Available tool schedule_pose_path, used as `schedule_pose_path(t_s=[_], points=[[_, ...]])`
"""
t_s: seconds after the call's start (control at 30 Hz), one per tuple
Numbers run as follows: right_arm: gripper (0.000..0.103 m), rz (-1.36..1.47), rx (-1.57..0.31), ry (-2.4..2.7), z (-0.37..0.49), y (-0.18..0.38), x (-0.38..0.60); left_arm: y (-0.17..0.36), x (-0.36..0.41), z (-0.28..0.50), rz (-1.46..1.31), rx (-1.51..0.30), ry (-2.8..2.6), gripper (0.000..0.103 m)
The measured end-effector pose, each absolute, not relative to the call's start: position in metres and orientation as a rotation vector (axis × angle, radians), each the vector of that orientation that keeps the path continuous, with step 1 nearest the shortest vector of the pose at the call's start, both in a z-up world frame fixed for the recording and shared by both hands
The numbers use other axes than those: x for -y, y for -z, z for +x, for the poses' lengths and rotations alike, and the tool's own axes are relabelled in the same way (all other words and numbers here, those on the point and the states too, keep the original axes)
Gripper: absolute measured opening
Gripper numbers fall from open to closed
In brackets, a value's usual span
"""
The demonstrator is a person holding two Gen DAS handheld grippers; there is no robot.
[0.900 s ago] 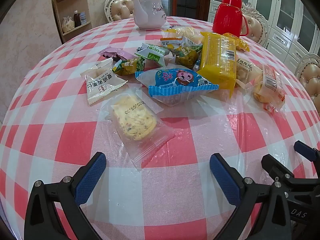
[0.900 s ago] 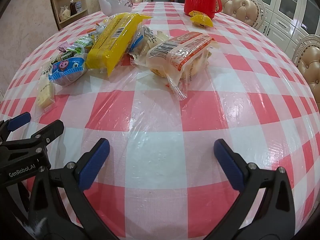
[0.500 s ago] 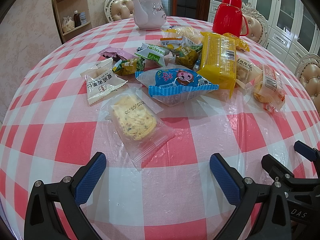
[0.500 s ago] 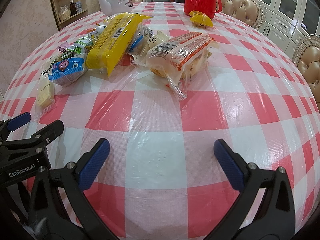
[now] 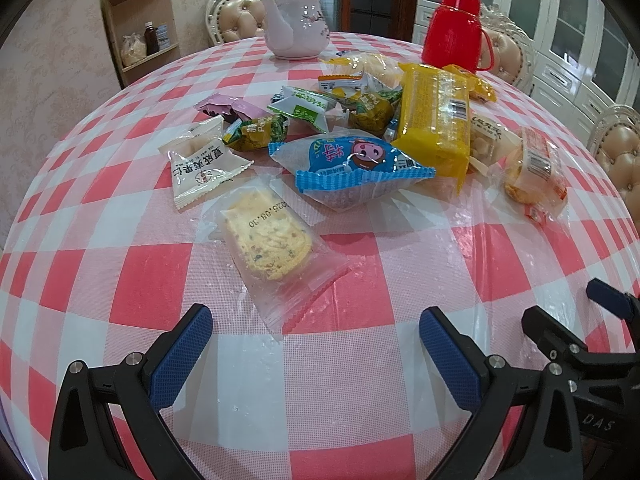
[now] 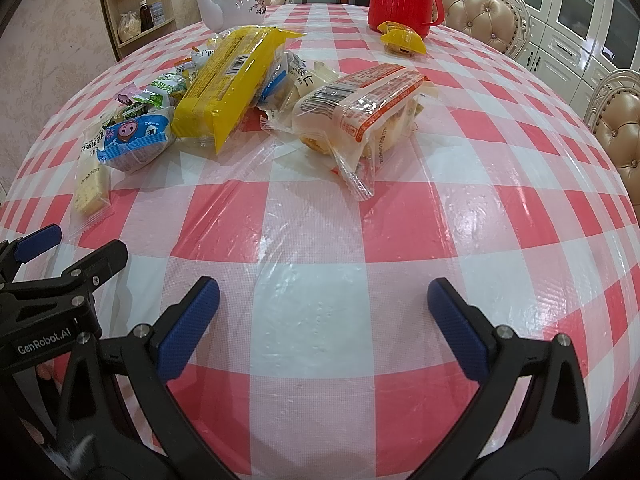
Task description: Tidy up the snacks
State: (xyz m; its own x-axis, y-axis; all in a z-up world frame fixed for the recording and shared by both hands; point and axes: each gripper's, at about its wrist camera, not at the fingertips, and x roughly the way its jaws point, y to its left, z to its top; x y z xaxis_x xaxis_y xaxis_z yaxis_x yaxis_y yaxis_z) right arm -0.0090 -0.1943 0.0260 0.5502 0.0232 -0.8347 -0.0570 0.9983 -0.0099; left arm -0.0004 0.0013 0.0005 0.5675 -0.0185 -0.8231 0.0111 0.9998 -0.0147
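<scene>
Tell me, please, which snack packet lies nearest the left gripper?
The clear-wrapped biscuit, just ahead of the left gripper; every other packet lies farther back.

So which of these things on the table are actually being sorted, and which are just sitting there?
Being sorted:
clear biscuit packet
blue pig packet
long yellow pack
bread pack
small green and pink packets

Just lying about:
white teapot
red flask
checked tablecloth

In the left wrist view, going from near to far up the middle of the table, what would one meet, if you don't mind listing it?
Left gripper → clear cracker packet → blue pig packet → green-and-white packet → white teapot.
</scene>
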Motion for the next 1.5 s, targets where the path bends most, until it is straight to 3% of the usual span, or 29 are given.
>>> schedule_pose_path(t_s=[0.3,0.5,0.67,0.87,0.97,1.03,1.1,1.3,1.4,1.5], points=[[0.103,-0.069,-1.027,-0.184,-0.006,-0.028,0.207,-0.02,-0.02,0.0,-0.031,-0.911,0.197,0.103],[0.103,0.215,-0.96,-0.165,-0.008,-0.04,0.256,-0.03,-0.014,0.056,-0.085,-0.911,0.147,0.103],[0.103,0.415,-0.876,-0.137,-0.014,-0.051,0.297,-0.024,0.018,0.099,0.079,-0.924,0.196,0.103],[0.103,0.446,-0.83,-0.143,-0.017,-0.054,0.317,-0.01,0.024,0.104,0.247,-0.918,0.284,0.103],[0.103,0.459,-0.849,-0.15,-0.003,-0.053,0.318,-0.005,0.016,0.1,0.242,-0.882,0.264,0.089],[0.103,0.474,-0.857,-0.145,0.014,-0.056,0.315,-0.006,0.015,0.097,0.243,-0.869,0.256,0.065],[0.103,0.472,-0.849,-0.129,0.03,-0.06,0.308,-0.01,0.009,0.089,0.228,-0.851,0.258,0.06],[0.102,0.508,-0.926,-0.056,0.084,-0.043,0.272,-0.015,-0.002,0.072,0.175,-0.83,0.281,0.061],[0.1,0.39,-0.95,-0.003,0.093,-0.036,0.251,-0.017,-0.005,0.073,0.141,-0.827,0.306,0.069],[0.077,0.316,-0.956,-0.001,0.089,-0.037,0.25,-0.017,-0.002,0.075,0.14,-0.835,0.32,0.075]])
